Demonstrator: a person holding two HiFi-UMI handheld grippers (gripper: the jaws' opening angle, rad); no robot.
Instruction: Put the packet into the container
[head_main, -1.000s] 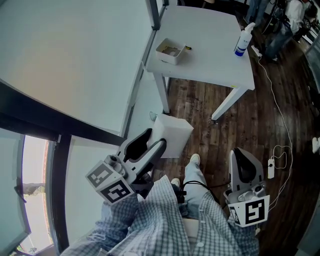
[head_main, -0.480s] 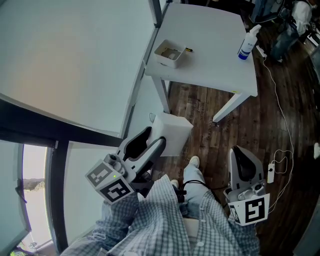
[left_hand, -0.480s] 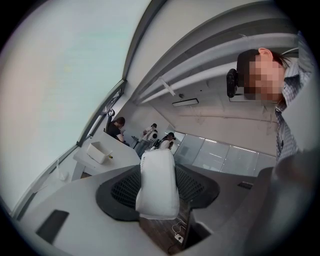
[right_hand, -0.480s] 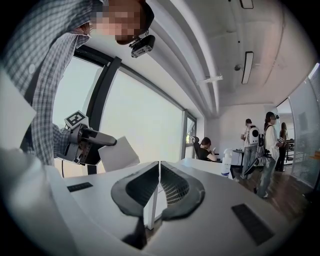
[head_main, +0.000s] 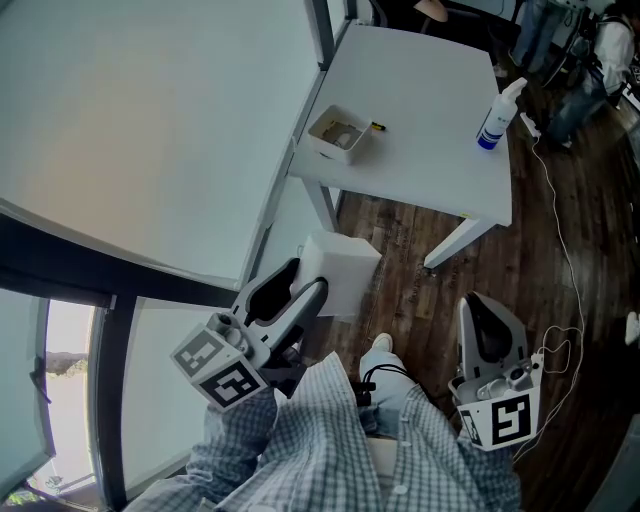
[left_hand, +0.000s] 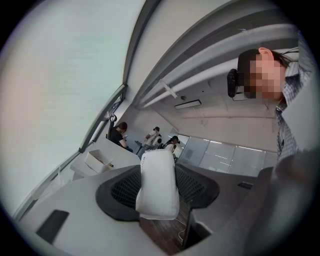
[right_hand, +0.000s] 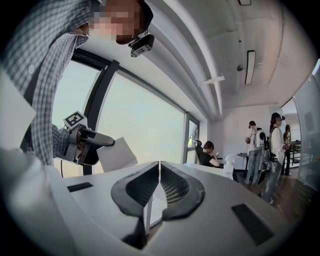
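Observation:
A white packet (head_main: 343, 271) is clamped in my left gripper (head_main: 308, 278), held low over the wooden floor in front of the person's legs. In the left gripper view the packet (left_hand: 159, 185) fills the gap between the jaws. The container (head_main: 337, 133), a small open white box, sits on the near left corner of the white table (head_main: 430, 160); it also shows far off as the container (left_hand: 97, 161). My right gripper (head_main: 484, 306) hangs at the right, jaws shut with nothing between them (right_hand: 159, 176). The packet (right_hand: 116, 155) shows at that view's left.
A blue-and-white spray bottle (head_main: 496, 113) stands at the table's right edge. A small yellow-black item (head_main: 376, 127) lies beside the container. A white cable (head_main: 565, 250) trails over the floor on the right. A large white panel (head_main: 130, 120) fills the left. People stand in the far background.
The table with the container has slid slightly down in the head view as the head shifts. Both grippers hold their places; the packet stays gripped.

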